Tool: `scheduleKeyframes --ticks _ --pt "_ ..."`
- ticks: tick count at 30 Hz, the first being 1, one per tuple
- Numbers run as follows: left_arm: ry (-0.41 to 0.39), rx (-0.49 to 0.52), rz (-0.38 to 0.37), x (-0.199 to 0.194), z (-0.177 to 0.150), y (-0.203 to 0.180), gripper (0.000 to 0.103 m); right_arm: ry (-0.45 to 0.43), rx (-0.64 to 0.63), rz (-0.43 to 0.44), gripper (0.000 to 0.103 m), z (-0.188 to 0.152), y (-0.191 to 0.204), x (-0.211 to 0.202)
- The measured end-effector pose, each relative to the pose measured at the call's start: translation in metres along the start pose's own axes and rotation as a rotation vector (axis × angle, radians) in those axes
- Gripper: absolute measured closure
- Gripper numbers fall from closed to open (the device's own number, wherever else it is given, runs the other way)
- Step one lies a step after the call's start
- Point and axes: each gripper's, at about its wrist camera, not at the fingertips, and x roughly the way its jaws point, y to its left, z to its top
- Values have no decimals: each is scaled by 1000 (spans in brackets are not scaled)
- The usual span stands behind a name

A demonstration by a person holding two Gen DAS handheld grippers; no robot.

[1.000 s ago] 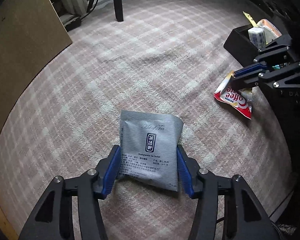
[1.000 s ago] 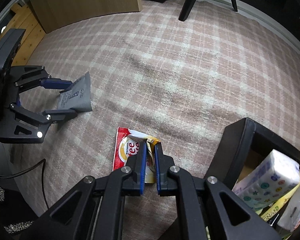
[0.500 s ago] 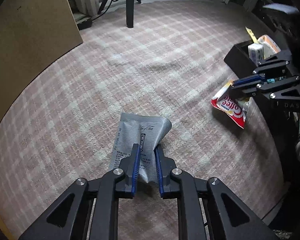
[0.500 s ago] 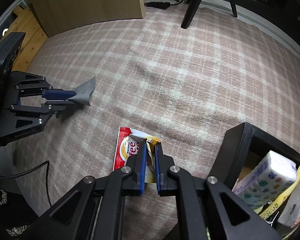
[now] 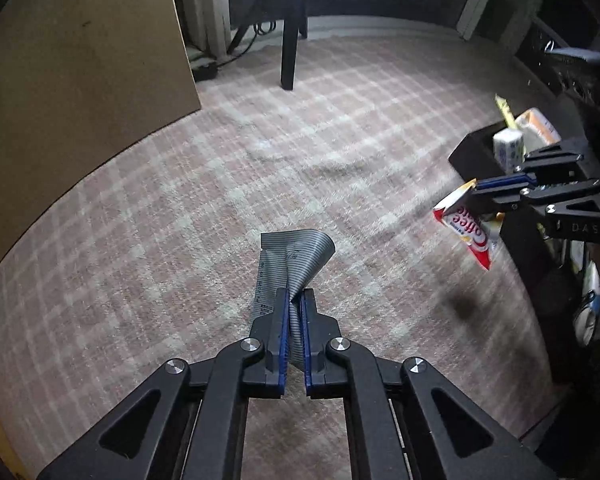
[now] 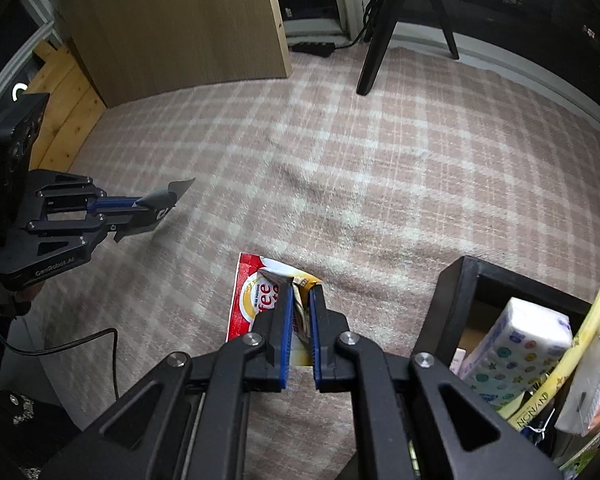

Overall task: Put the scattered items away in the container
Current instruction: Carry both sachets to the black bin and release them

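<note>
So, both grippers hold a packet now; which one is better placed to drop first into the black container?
Probably the right gripper. Its red coffee sachet hangs just beside the black container, while the left gripper, shut on the grey tea packet, is farther away across the carpet.

The room was dimly lit; the rug (image 5: 340, 152) was motion-blurred, edges were bent by fisheye, corners were blackened.

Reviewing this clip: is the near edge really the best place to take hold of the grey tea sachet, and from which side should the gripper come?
Probably yes. The grey tea sachet is thin, flat and limp, so only an edge offers purchase. The left gripper comes steeply from above and pinches the near edge, where the foil buckles into a fold between its pads. The far end hangs free and curls, so a hold nearer mid-edge might sag less.
</note>
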Motion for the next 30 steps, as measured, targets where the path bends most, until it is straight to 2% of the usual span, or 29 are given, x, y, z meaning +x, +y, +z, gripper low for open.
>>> scheduleKeyframes --ticks 5,11,13,22,27,30 --pt "-50 14 -44 -23 9 -17 98 -46 32 10 95 -4 -1 -20" --pt "-117 105 -87 -27 28 -74 98 -130 111 -19 95 -31 -20 -73" --pt "-131 143 -115 -38 33 -96 98 -154 150 -49 95 -45 -30 -90" --pt "-153 314 -265 -39 52 -202 98 -228 379 -196 95 -133 -94 -162" --pt "-151 419 -315 -34 59 -259 98 -256 482 -267 95 -177 -121 -184" --pt "-172 458 -319 -34 65 -286 96 -279 510 -287 95 -194 -130 -193"
